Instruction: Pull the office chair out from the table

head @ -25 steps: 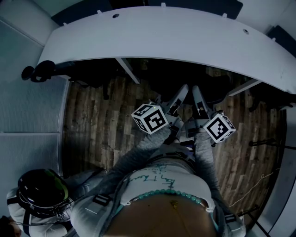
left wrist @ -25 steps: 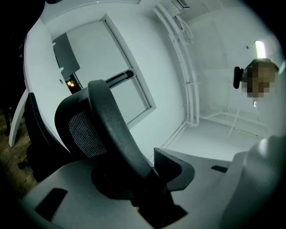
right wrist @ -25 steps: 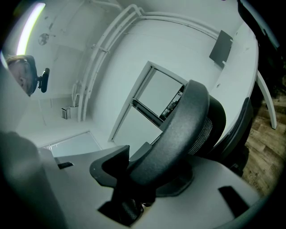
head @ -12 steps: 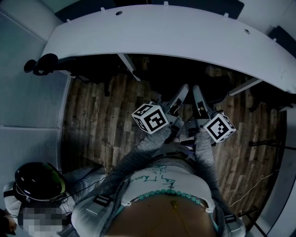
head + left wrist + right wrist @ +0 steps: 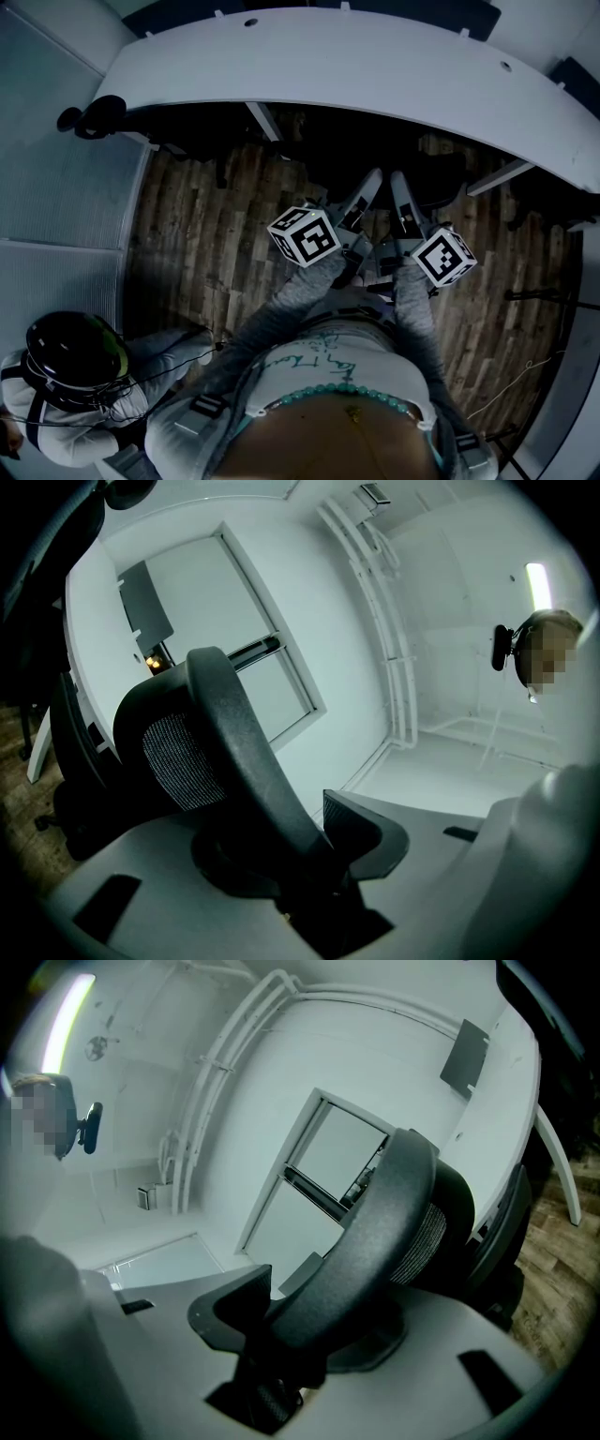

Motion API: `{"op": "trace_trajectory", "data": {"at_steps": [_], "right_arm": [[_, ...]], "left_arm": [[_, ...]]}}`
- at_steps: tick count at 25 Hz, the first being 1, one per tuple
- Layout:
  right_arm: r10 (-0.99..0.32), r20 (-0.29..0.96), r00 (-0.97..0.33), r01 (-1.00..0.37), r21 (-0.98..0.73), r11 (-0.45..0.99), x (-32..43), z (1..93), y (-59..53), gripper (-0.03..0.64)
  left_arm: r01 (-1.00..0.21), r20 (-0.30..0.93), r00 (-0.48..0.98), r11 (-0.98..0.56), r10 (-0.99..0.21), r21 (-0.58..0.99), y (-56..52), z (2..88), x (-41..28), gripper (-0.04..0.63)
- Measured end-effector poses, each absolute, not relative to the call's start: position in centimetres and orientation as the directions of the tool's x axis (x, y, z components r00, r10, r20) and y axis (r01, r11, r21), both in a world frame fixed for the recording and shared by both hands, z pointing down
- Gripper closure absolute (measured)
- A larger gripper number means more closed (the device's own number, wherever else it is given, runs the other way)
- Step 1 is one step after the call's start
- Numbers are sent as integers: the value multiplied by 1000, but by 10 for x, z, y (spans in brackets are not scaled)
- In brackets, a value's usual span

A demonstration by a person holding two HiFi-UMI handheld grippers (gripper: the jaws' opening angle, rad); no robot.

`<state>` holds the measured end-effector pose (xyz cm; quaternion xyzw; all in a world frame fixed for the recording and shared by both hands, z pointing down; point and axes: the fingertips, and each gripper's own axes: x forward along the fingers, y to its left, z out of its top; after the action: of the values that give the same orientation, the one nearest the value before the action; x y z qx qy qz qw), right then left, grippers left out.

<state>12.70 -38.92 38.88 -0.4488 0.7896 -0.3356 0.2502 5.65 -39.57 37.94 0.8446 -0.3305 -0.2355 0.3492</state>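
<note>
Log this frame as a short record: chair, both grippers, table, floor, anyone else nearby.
chair: black office chair with a mesh back, standing at the table
left gripper: left gripper shut on the rim of the chair's back
right gripper: right gripper shut on the same rim
table: table, white, curved edge
floor: floor, wood planks
bystander: person in a black helmet, lower left of the head view

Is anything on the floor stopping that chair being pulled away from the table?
Nothing visible does. The left hand-held gripper and right hand-held gripper grip the black mesh-backed office chair; the brown wood plank floor behind it shows no obstacle. A person in a black helmet sits off to the left.
</note>
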Motion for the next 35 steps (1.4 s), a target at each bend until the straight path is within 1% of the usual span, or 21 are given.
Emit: {"op": "trace_trajectory", "data": {"at_steps": [10,19,35], "right_arm": [[-865,-99,-491,-522,-762,383,128,390,-378,443],[-848,-117,-518,-521,-743,421,117,390,-339,448],[-851,-107,-515,-515,-755,406,113,391,-331,448]], "left_arm": [[-407,-163,652,-522,-741,749,-383,381,57,440],[-410,-191,633,-534,-750,740,-342,383,46,439],[-409,-173,637,-521,-751,749,-336,383,41,439]]}}
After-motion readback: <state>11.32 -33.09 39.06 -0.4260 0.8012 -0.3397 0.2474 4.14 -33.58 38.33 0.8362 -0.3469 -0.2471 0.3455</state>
